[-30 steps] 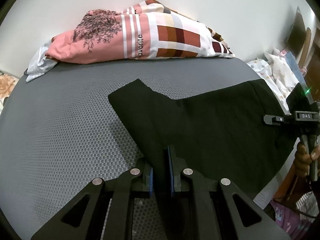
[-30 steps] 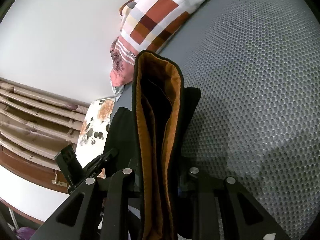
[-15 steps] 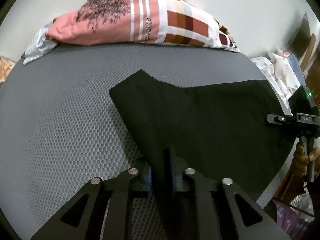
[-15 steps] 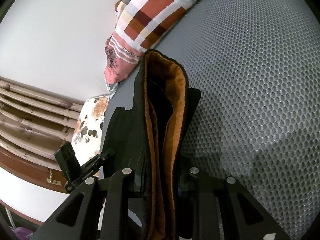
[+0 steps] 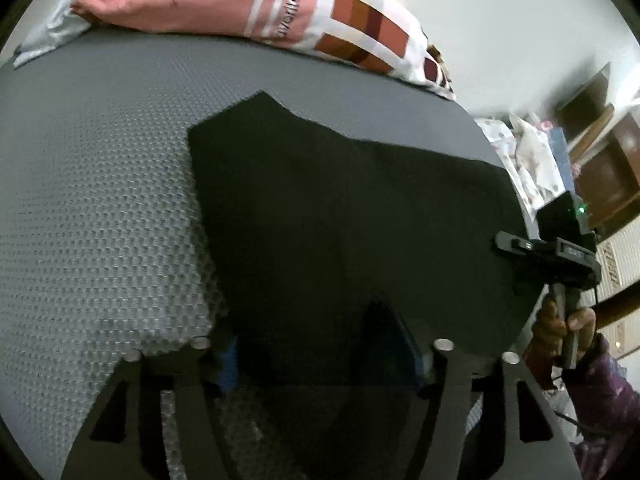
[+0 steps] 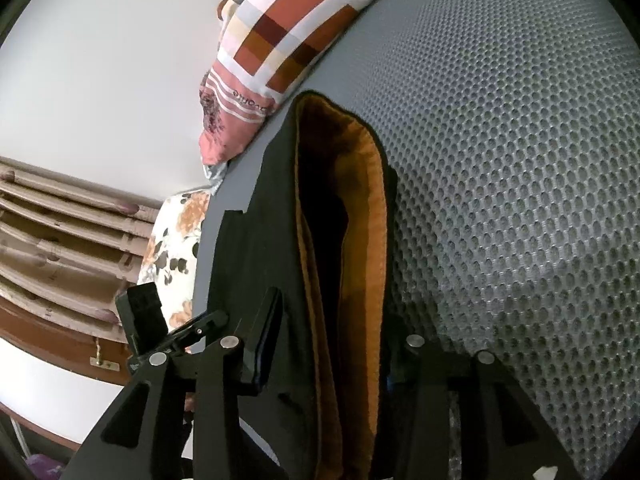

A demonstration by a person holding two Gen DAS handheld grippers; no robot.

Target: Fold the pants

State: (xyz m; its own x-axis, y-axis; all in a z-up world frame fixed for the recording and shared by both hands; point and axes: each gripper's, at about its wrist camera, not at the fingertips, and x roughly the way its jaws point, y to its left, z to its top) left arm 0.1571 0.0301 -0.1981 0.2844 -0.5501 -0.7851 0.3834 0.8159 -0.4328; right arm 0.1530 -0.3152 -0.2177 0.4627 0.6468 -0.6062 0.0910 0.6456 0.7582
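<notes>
Black pants point(image 5: 340, 208) lie spread flat on the grey honeycomb mattress point(image 5: 100, 208). My left gripper point(image 5: 324, 354) hovers low over their near edge. Its jaws are opening and stand wide apart, with the cloth lying loose between them and neither pad pressing on it. In the right wrist view the waistband with its orange lining point(image 6: 360, 216) stands folded between the fingers of my right gripper point(image 6: 332, 340). Those jaws are opening too, and the left finger point(image 6: 268, 332) has drawn away from the lining. A hand point(image 5: 568, 328) holds the right tool at the pants' far right edge.
A pink and checked pillow point(image 5: 256, 8) lies along the wall at the head of the bed. Patterned bedding point(image 5: 528, 152) and brown furniture point(image 5: 608, 168) crowd the right side. A floral cloth point(image 6: 176, 236) and a wooden slatted frame point(image 6: 60, 240) lie past the mattress's left edge.
The left jaws have sprung apart and let go of the black cloth, and that hand has sunk closer to the bed. The right jaws have widened around the waistband.
</notes>
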